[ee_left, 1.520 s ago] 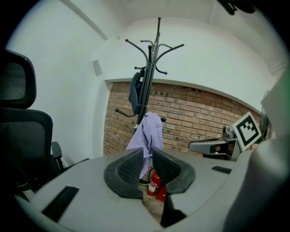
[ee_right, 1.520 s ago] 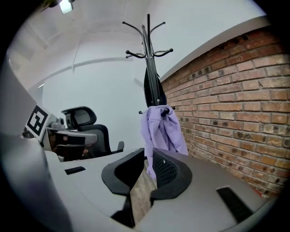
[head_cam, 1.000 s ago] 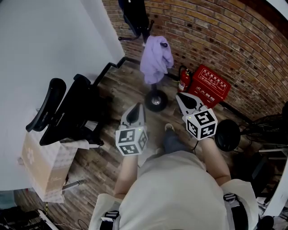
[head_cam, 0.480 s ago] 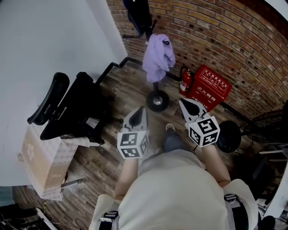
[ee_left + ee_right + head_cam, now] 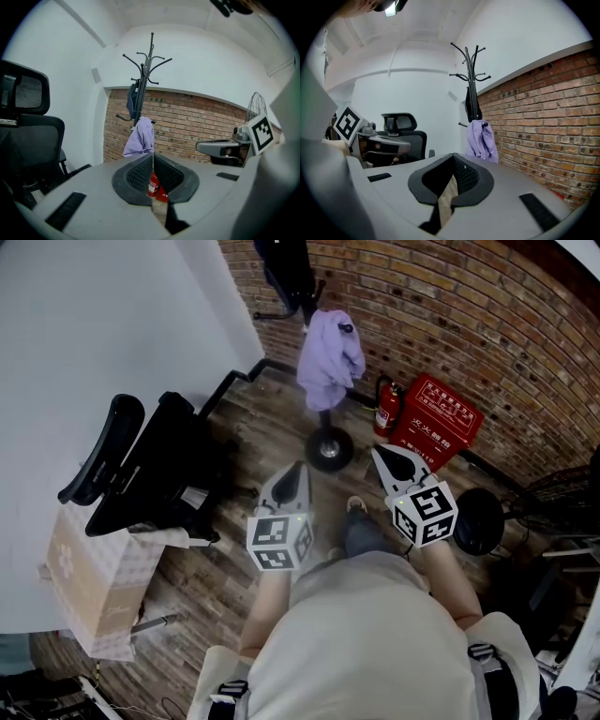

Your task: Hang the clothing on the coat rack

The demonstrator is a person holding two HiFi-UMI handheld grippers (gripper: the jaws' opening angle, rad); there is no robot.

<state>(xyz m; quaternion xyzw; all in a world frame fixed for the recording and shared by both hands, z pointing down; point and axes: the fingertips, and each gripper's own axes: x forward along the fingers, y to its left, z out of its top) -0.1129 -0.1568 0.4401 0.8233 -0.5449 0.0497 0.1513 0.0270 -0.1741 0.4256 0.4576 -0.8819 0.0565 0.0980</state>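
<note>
A lilac garment (image 5: 328,360) hangs from a low hook of the black coat rack (image 5: 329,448), which stands by the brick wall; a dark garment (image 5: 286,273) hangs higher on it. The same lilac garment (image 5: 140,138) (image 5: 481,140) shows in both gripper views, with the coat rack pole (image 5: 147,65) (image 5: 471,77) above it. My left gripper (image 5: 296,469) and right gripper (image 5: 377,452) are held side by side short of the rack's base. Both are shut and hold nothing. Their pads meet at the tips (image 5: 153,157) (image 5: 453,157).
A black office chair (image 5: 145,470) stands at the left beside a cardboard box (image 5: 89,582). A red fire extinguisher (image 5: 385,409) and a red box (image 5: 438,420) sit against the brick wall. A black fan (image 5: 476,521) stands on the wooden floor at the right.
The head view has shifted a little; both grippers sit slightly lower in it. The garments on the rack hang as before.
</note>
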